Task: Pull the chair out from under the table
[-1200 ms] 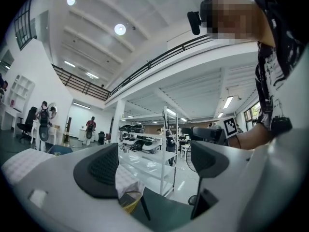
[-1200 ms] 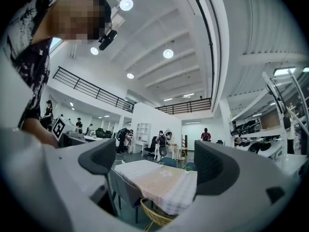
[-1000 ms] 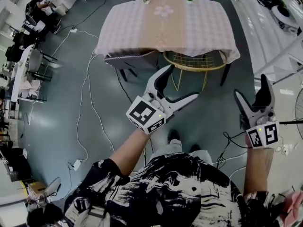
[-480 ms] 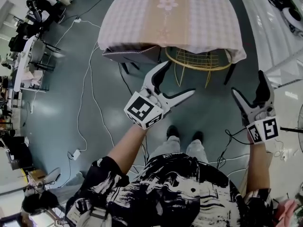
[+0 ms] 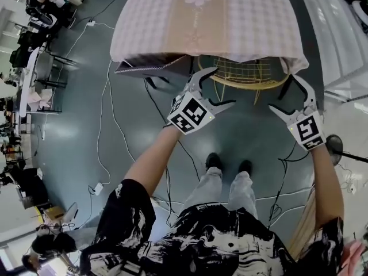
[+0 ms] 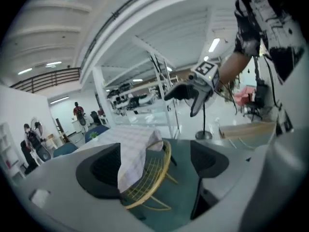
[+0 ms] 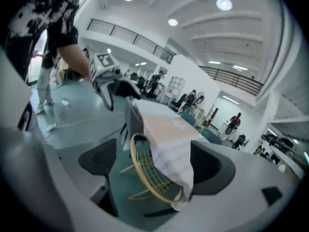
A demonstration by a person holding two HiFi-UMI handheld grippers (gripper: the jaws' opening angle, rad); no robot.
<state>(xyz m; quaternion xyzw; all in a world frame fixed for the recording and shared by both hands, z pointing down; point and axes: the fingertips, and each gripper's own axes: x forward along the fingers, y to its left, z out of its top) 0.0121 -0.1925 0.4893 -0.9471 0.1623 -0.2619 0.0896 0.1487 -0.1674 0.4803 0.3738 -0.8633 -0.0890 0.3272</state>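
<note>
A yellow wire chair (image 5: 244,76) is tucked under the table (image 5: 207,22), which wears a checked cloth; only the chair's curved back rim shows. My left gripper (image 5: 222,88) is open just in front of the rim's left end. My right gripper (image 5: 285,94) is open at the rim's right end. In the left gripper view the chair (image 6: 150,178) and the hanging cloth (image 6: 133,151) lie between the open jaws of the left gripper (image 6: 154,166). The right gripper view frames the chair (image 7: 145,175) the same way, inside the open right gripper (image 7: 154,166). Neither gripper holds anything.
A grey padded chair (image 5: 152,66) sits under the table's left side. Cables (image 5: 106,125) trail over the grey floor to the left, and more near my feet (image 5: 230,164). A round stand base (image 5: 333,144) is at the right. Desks with people (image 5: 31,4) line the far left.
Both grippers have moved forward and up to the yellow chair's back rim, one at each end. The table now fills more of the top of the head view.
</note>
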